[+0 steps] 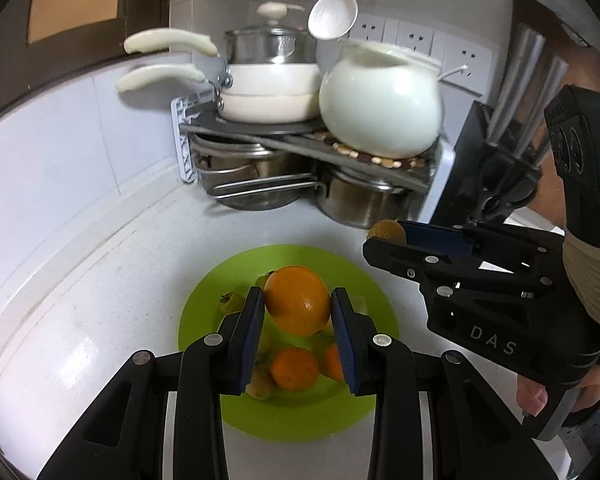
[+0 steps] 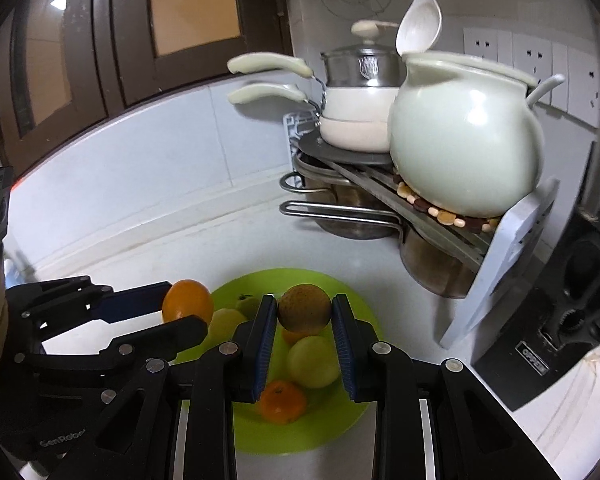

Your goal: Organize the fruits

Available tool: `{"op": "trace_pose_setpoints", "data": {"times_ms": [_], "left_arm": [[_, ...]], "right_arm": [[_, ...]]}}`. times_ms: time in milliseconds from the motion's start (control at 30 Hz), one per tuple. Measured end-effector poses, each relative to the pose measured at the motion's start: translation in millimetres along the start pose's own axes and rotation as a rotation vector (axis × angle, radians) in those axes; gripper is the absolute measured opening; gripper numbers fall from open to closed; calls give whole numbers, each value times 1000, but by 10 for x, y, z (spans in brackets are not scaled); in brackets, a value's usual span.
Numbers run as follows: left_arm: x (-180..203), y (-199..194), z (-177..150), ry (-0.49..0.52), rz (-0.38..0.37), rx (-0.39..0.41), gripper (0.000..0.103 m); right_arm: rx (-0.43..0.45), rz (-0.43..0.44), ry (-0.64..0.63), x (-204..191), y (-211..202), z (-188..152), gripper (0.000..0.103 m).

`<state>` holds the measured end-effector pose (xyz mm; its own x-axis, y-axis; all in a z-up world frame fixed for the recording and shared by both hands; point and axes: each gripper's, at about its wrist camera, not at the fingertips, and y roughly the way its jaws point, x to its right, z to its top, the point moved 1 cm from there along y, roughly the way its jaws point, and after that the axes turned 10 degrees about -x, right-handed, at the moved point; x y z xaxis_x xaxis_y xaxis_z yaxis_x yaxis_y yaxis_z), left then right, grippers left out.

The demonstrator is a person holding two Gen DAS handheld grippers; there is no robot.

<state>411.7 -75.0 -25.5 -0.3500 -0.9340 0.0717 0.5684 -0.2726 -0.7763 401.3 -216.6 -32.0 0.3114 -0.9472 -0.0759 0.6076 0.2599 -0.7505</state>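
Observation:
A green plate (image 1: 300,424) lies on the white counter and holds several fruits. My left gripper (image 1: 298,308) is shut on a large orange (image 1: 298,300) and holds it above the plate. My right gripper (image 2: 304,310) is shut on a brown round fruit (image 2: 304,308), also above the plate (image 2: 284,440). In the right wrist view the plate holds a small orange (image 2: 282,400), a yellow-green fruit (image 2: 312,362) and others. The right gripper shows in the left wrist view (image 1: 384,240), gripping the brown fruit (image 1: 386,231). The left gripper with its orange (image 2: 187,302) shows in the right wrist view.
A corner rack (image 1: 300,136) behind the plate carries white pans (image 1: 268,96), a steel pot (image 1: 272,46) and a round white pot (image 1: 380,104), with steel pots (image 1: 364,204) underneath. A white ladle (image 1: 334,8) hangs above. A black knife block (image 1: 496,168) stands at right.

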Motion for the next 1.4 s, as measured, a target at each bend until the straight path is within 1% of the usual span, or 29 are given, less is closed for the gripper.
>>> {"op": "trace_pose_setpoints", "data": {"times_ms": [267, 400, 767, 933, 1067, 1200, 1400], "left_arm": [[-122, 357, 66, -8, -1, -54, 34], [-129, 477, 81, -9, 1, -74, 34], [-128, 664, 80, -9, 6, -105, 34], [-154, 642, 76, -22, 5, -97, 35], [-178, 587, 52, -35, 19, -88, 36], [-214, 503, 13, -55, 46, -72, 37], [-232, 313, -49, -72, 82, -43, 39]], "right_arm": [[-62, 1, 16, 91, 413, 79, 30], [-90, 8, 21, 119, 570, 72, 30], [-124, 8, 20, 141, 749, 38, 30], [-136, 8, 26, 151, 782, 49, 30], [-138, 2, 20, 142, 770, 42, 31], [-135, -2, 20, 127, 719, 10, 31], [-112, -13, 20, 71, 538, -54, 31]]}}
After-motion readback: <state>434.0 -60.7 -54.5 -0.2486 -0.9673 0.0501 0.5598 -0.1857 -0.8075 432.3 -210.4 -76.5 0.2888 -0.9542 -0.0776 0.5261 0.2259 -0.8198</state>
